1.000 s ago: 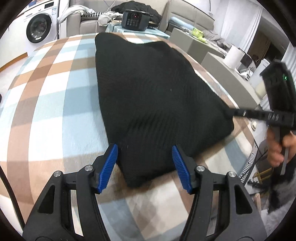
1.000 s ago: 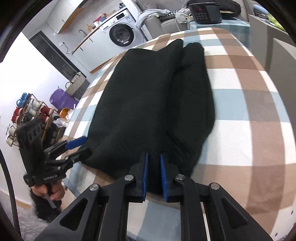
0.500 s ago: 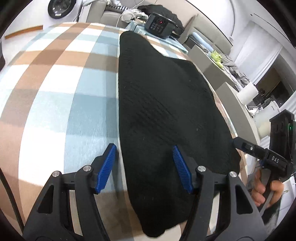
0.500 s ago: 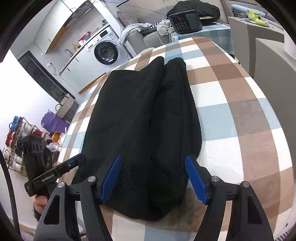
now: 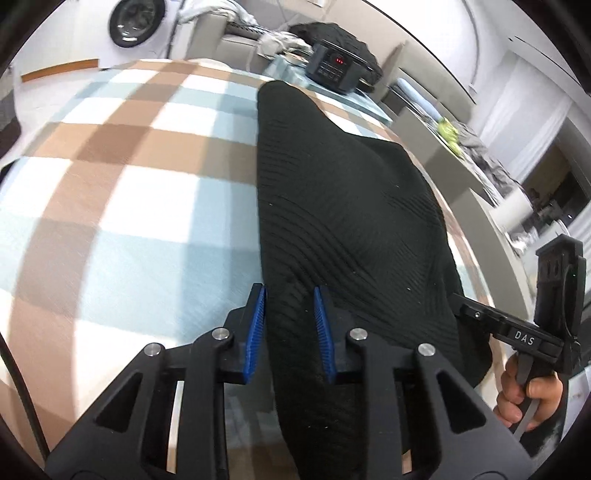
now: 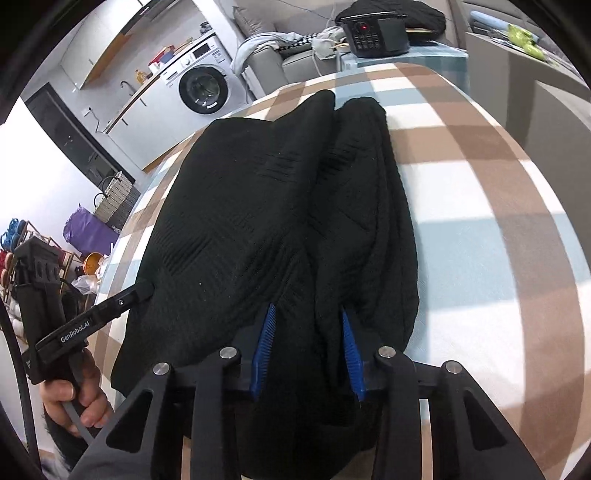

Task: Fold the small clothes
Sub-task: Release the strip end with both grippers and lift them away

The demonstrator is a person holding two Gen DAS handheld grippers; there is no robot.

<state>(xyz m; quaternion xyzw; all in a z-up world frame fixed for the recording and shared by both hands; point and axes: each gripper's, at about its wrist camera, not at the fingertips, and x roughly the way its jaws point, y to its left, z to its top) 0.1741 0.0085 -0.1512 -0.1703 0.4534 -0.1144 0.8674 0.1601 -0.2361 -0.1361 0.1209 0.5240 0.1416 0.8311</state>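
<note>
The left claw (image 5: 289, 328) sits low over the near left edge of the black knit garment (image 5: 343, 221), its blue pads a narrow gap apart with a strip of the cloth's edge lying between them; whether they actually pinch it I cannot tell. The right claw (image 6: 308, 347) is at the garment's near right part, pads also partly closed, straddling a raised ridge of the fabric (again, contact is hard to judge). Each claw shows in the other's camera: the right one (image 5: 480, 317) reaches the cloth's right hem, gripped by a bare hand (image 5: 528, 391), and the left one (image 6: 110, 306) touches the left hem, held by the other hand (image 6: 74, 398). The garment (image 6: 280, 206) lies lengthwise on the desk, covered by a checked cloth (image 5: 110, 184) in brown, pale blue and white, with a long fold running down its right side. Beyond the desk's far end stand a black appliance with a keypad (image 6: 373, 31), a grey sofa (image 6: 273, 62) and a washing machine (image 6: 201, 85).
</note>
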